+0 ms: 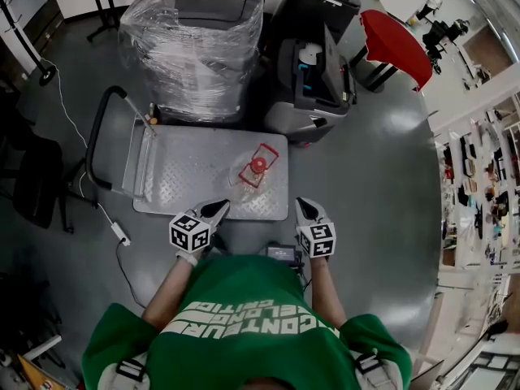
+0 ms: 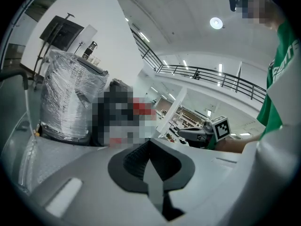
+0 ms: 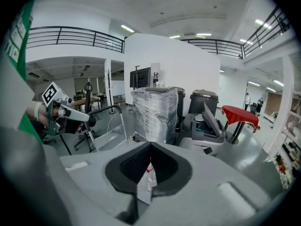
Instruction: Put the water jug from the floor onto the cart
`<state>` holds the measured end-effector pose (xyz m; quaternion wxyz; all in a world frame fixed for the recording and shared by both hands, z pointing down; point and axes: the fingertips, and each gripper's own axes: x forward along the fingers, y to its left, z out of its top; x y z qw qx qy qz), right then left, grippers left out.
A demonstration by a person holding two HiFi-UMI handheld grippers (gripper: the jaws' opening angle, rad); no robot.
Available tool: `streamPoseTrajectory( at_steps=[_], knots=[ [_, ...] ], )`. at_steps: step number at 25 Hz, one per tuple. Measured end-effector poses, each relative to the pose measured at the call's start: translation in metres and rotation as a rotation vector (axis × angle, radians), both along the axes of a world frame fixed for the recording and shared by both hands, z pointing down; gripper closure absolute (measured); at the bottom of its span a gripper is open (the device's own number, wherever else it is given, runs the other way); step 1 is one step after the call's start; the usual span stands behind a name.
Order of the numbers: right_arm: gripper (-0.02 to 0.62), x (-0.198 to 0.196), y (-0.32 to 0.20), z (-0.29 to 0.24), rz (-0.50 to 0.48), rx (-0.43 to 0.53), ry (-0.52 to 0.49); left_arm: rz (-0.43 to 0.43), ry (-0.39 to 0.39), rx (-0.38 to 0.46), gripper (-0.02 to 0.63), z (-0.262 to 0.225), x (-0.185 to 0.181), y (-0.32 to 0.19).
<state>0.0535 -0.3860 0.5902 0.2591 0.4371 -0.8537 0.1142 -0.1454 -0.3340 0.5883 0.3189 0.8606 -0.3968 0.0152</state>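
Note:
The clear water jug [image 1: 255, 170], with a red cap and red handle, stands on the grey metal cart [image 1: 187, 189], right of the deck's middle. My left gripper [image 1: 220, 208] and right gripper [image 1: 302, 205] hover at the cart's near edge, either side of the jug and apart from it. Both are shut, jaws meeting at the tips, nothing held. In the right gripper view a slice of the jug [image 3: 147, 179] shows below the right gripper's [image 3: 150, 147] closed jaws, and my left gripper [image 3: 70, 112] shows at left. The left gripper view has its own jaws [image 2: 149, 144] closed, with the right gripper [image 2: 203, 133] beyond.
The cart's black push handle [image 1: 100, 136] rises at its left end. A plastic-wrapped bin [image 1: 193, 47] and a dark machine [image 1: 318, 65] stand just behind the cart. A red table [image 1: 396, 44] is at the back right. A cable with an adapter [image 1: 120, 234] lies left of me.

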Motion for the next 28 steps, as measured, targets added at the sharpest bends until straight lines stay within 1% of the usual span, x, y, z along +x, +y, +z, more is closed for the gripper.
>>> streamPoseTrajectory(
  at_steps=[5, 9, 16, 19, 23, 28],
  knots=[
    [0.601, 0.013, -0.008, -0.005, -0.049, -0.009, -0.015, -0.027, 0.002, 0.008, 0.603, -0.005, 0.015, -0.011],
    [0.601, 0.032, -0.013, -0.007, -0.076, -0.009, -0.027, -0.045, -0.001, 0.009, 0.602, -0.003, 0.041, -0.018],
    [0.601, 0.068, -0.018, -0.008, -0.099, -0.005, -0.055, -0.013, -0.017, 0.021, 0.601, -0.008, 0.098, -0.022],
    [0.601, 0.082, -0.018, -0.006, -0.104, -0.009, -0.059, 0.006, -0.027, 0.040, 0.601, -0.014, 0.119, -0.026],
    [0.601, 0.092, -0.010, -0.001, -0.109, -0.019, -0.074, 0.030, -0.035, 0.058, 0.600, -0.018, 0.136, -0.028],
    [0.602, 0.095, -0.001, -0.001, -0.151, -0.007, -0.070, 0.054, -0.043, 0.061, 0.600, -0.020, 0.153, -0.027]
  ],
)
